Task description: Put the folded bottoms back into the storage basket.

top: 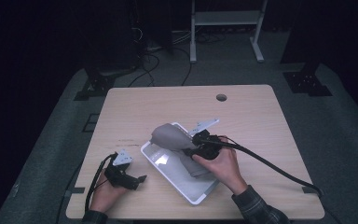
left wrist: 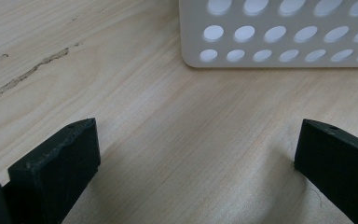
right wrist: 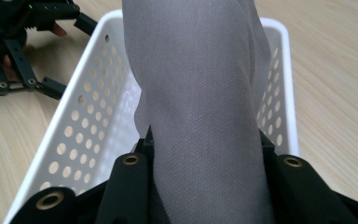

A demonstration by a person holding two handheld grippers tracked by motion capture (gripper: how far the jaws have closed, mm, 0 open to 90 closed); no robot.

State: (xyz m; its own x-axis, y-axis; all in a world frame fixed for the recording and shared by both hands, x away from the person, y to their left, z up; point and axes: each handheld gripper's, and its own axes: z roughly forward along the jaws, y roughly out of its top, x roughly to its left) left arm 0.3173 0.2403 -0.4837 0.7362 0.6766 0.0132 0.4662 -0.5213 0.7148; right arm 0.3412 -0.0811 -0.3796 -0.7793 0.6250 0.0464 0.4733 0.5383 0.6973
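a: start with the high view. what's on the pale wooden table (top: 242, 112)?

b: a white perforated plastic basket (top: 165, 173), rectangular and set at an angle near the front edge. a grey folded piece of woven cloth (top: 170, 136) rises out of it, one end up over the far rim, the other trailing down into the basket. the right gripper (top: 196, 148) is closed on the cloth about midway along. the left gripper (top: 137, 179) rests on the table just left of the basket, apart from it.

a: and the left gripper view?

b: its two black jaws stand wide apart with bare wood between them, holding nothing. a rounded corner of the basket wall (left wrist: 279, 35) sits ahead, near but not touched.

a: right gripper view?

b: the cloth (right wrist: 200, 84) runs straight up between the jaws, which are pinched on it from both sides, above the basket (right wrist: 86, 121). the left gripper (right wrist: 18, 37) shows at top left, beside the basket.

a: how would you expect the cloth to handle?

b: my guess is light and limp. it drapes and bends over the grip, so it won't hold a shape and the free ends will swing and drag. the weave looks matte, so probably not slippery. it isn't fragile. a mid-length pinch bunches it; taking a corner or edge with each gripper would control it better.
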